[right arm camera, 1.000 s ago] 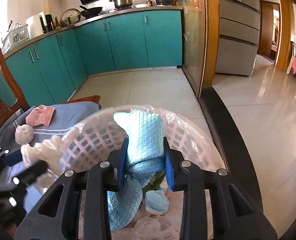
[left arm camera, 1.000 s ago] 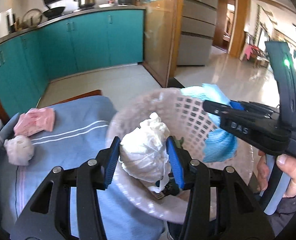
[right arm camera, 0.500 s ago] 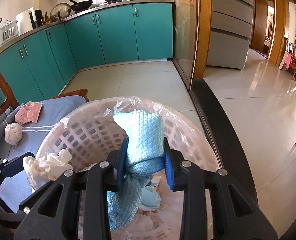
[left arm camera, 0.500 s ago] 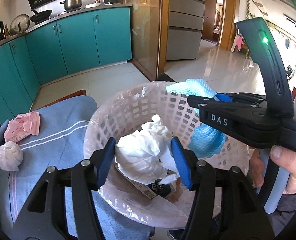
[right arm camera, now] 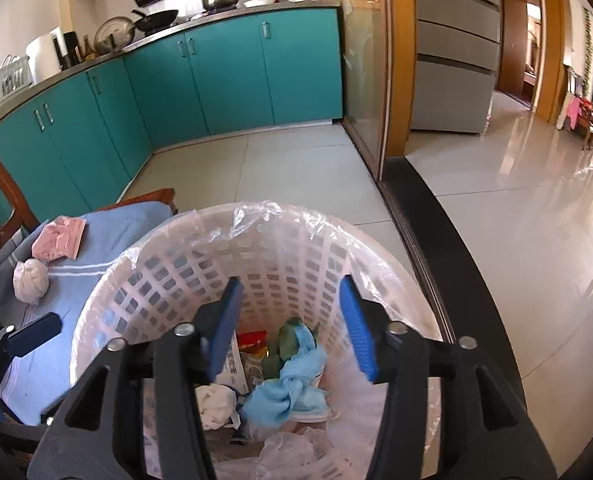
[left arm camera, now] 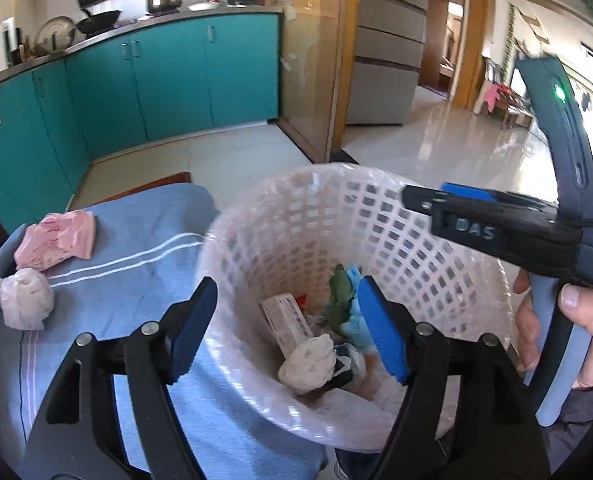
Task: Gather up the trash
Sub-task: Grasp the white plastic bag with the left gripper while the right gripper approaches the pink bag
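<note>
The white crumpled tissue (left arm camera: 308,362) and the blue cloth (right arm camera: 286,384) both lie at the bottom of the lined white basket (left arm camera: 436,264), among a small printed carton (left arm camera: 286,322), a red wrapper (right arm camera: 253,339) and some green scrap, so this pair of trash items counts as collected. The left hand-held gripper (left arm camera: 288,330) hangs over the near rim with its blue pads spread wide and nothing between them; its jaws have just been opening, and the tissue sits loose below it. The right hand-held gripper (right arm camera: 290,328) stands the same way over the middle of the basket, jaws parted and empty after just opening, the cloth resting in a heap beneath. In the left wrist view the right tool crosses the far rim, with the person's hand (left arm camera: 576,332) wrapped round its grip. What is left lies outside the basket: a pink crumpled wrapper (left arm camera: 56,240) and a white wad (left arm camera: 26,304) in thin plastic rest near each other on the blue striped cloth (left arm camera: 136,248) covering the counter just beside the basket. By my judgement the work is past halfway, with those two pieces to be fetched and dropped in; whether more trash lies beyond the views I cannot tell. Behind are teal kitchen cabinets (right arm camera: 224,80) and a pale tiled floor (right arm camera: 276,168).
</note>
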`<state>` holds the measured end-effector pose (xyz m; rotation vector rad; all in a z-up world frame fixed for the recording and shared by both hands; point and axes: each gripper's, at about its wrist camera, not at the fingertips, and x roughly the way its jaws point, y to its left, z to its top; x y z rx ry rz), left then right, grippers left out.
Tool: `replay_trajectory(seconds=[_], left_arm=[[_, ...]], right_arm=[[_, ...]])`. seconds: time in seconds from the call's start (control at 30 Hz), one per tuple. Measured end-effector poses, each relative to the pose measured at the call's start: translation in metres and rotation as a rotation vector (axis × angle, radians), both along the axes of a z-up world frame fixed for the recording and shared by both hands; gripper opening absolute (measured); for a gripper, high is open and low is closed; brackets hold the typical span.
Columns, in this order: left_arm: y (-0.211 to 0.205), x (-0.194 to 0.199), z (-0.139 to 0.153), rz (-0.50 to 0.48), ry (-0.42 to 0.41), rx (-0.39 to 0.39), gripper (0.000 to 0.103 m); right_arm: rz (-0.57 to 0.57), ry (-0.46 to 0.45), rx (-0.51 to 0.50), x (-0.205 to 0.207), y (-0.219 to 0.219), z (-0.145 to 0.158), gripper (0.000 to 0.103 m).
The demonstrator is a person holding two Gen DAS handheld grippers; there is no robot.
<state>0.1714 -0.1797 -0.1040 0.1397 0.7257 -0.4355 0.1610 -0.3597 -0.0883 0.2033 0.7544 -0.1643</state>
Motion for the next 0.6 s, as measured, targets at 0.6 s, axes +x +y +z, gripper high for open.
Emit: replay_trajectory(seconds=[0.6], left_arm=[[0.224, 0.116, -0.034, 0.765, 0.095, 0.065, 0.084]], right_arm=[[0.076, -0.061, 0.042, 0.012, 0.036, 0.009, 0.061]])
